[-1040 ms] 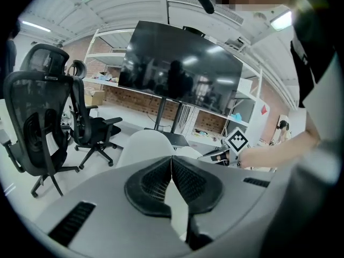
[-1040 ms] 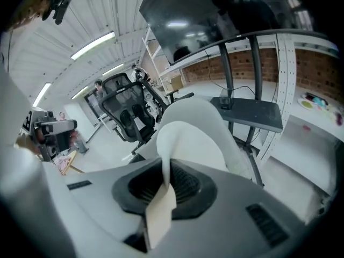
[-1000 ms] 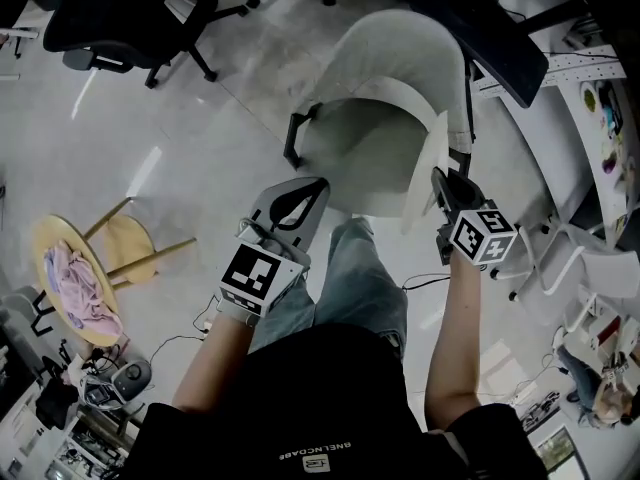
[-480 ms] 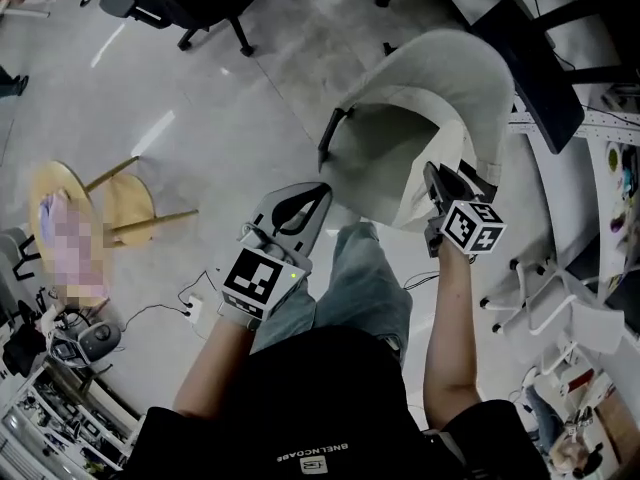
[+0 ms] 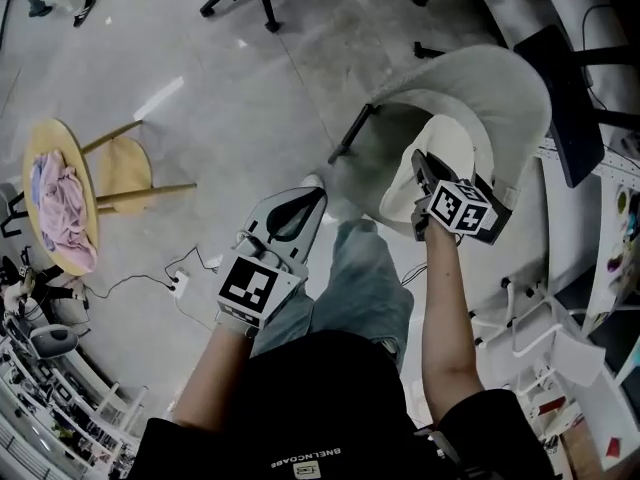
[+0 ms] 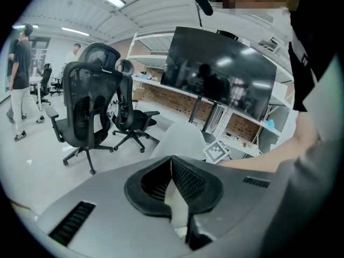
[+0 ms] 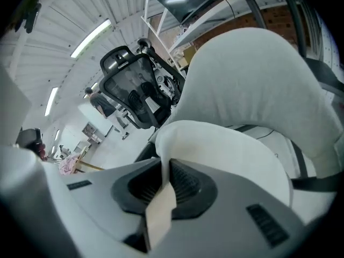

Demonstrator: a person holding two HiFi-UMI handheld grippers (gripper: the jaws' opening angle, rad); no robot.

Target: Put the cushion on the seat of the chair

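A white shell chair [image 5: 500,88] stands at the upper right of the head view, its greyish seat [image 5: 380,153] facing me. My right gripper [image 5: 418,165] is shut on the edge of a white cushion [image 5: 445,143], which hangs tilted over the seat inside the shell. In the right gripper view the cushion [image 7: 226,149] rises from the right gripper [image 7: 165,165], with the chair back [image 7: 258,79] behind it. My left gripper [image 5: 316,194] is shut and holds nothing, just left of the seat's front edge; the left gripper [image 6: 172,160] points past the chair [image 6: 183,141].
My leg in jeans [image 5: 350,278] reaches toward the chair. A round wooden stool [image 5: 125,173] and a small table with a pink cloth [image 5: 60,203] stand at the left. Black office chairs [image 6: 86,112] are farther off. Cables and a power strip [image 5: 180,284] lie on the floor. White frames [image 5: 530,318] stand at the right.
Both grippers moved toward the chair. The right one carried the cushion from the seat's front edge down into the shell, over the seat.
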